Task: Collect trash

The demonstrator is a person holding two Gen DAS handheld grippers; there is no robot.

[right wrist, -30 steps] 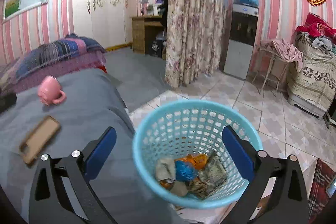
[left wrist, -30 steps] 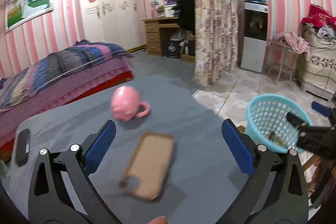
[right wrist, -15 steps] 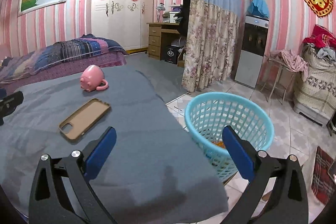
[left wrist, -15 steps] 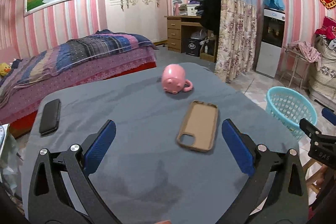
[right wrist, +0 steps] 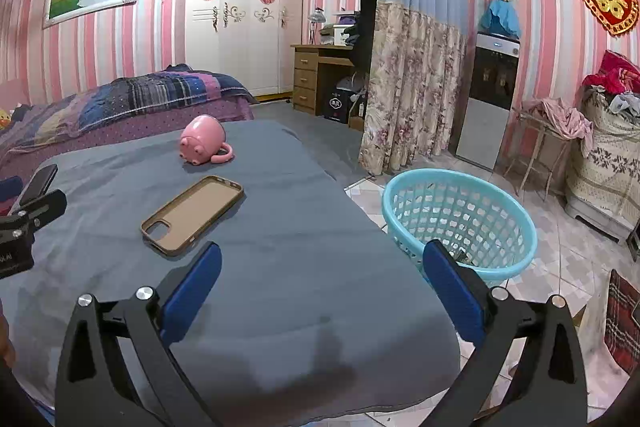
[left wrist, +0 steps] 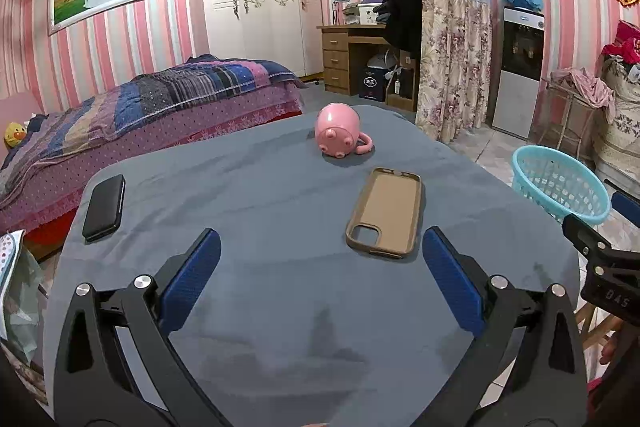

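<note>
A big table [left wrist: 280, 307] with a gray-blue cloth fills the near part of the room. On it lie a pink pig mug [left wrist: 339, 135] on its side at the far end, a tan phone case [left wrist: 387, 211] nearer and a bit to the right, and a black phone [left wrist: 105, 206] at the left edge. They sit well apart.

The left gripper [left wrist: 320, 281] hangs over the near cloth, its blue jaws spread wide with nothing in them. The right gripper [right wrist: 320, 281] is the same, wide and empty, over the right edge of the table.

The light blue trash basket [right wrist: 460, 223] stands on the tiled floor just right of the table. A little trash shows inside.

Behind are pink striped walls, a bed [left wrist: 152, 107], a white wardrobe [left wrist: 256, 7] and a flowery curtain [right wrist: 412, 83].
</note>
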